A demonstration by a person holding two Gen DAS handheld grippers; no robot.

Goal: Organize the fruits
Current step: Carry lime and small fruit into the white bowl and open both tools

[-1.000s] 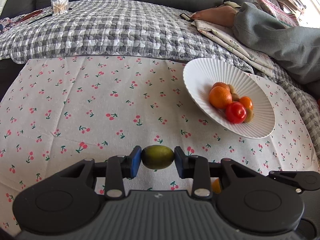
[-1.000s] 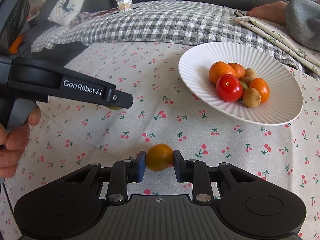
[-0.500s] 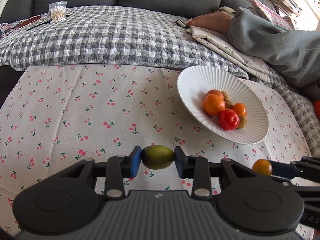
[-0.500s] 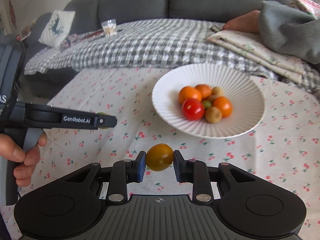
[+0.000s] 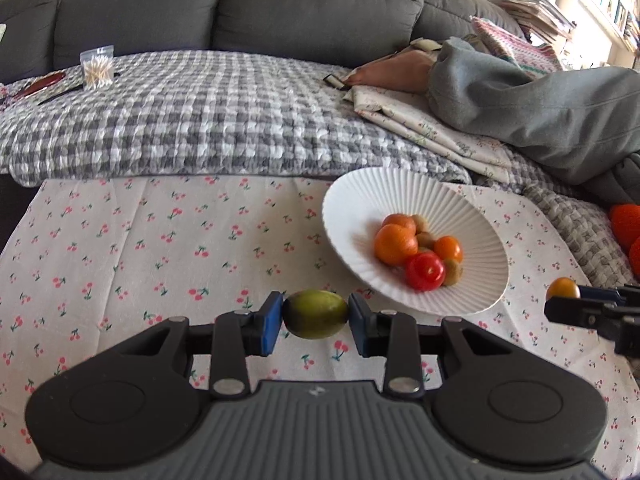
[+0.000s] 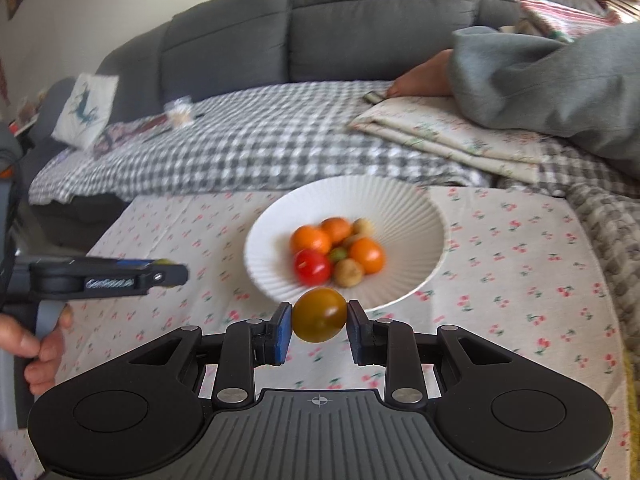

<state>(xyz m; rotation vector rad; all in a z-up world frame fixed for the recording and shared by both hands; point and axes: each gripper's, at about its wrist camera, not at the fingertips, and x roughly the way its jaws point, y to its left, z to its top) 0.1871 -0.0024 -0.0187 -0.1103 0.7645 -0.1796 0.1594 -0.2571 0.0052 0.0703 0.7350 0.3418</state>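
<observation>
My left gripper (image 5: pixel 316 314) is shut on a green oval fruit (image 5: pixel 315 313), held above the cherry-print cloth, left of and nearer than the white ribbed bowl (image 5: pixel 360 196). My right gripper (image 6: pixel 319 316) is shut on a yellow-orange tomato (image 6: pixel 319 314), held just in front of the bowl's (image 6: pixel 416 208) near rim. The bowl holds oranges (image 6: pixel 310 240), a red tomato (image 6: pixel 312 266) and several small fruits. The right gripper with its tomato (image 5: pixel 563 289) shows at the right of the left wrist view. The left gripper (image 6: pixel 160 272) shows at the left of the right wrist view.
A grey checked blanket (image 5: pixel 200 120) lies behind the cloth, against a dark sofa (image 5: pixel 240 4). A person's foot (image 5: pixel 392 70) and grey trouser leg (image 5: pixel 540 108) rest at back right. A bag of cotton swabs (image 5: pixel 97 68) sits at back left. Red fruit (image 5: pixel 626 222) lies at right edge.
Both grippers have risen and kept hold of their fruits. The right gripper has moved toward the bowl, which now sits straight ahead of it.
</observation>
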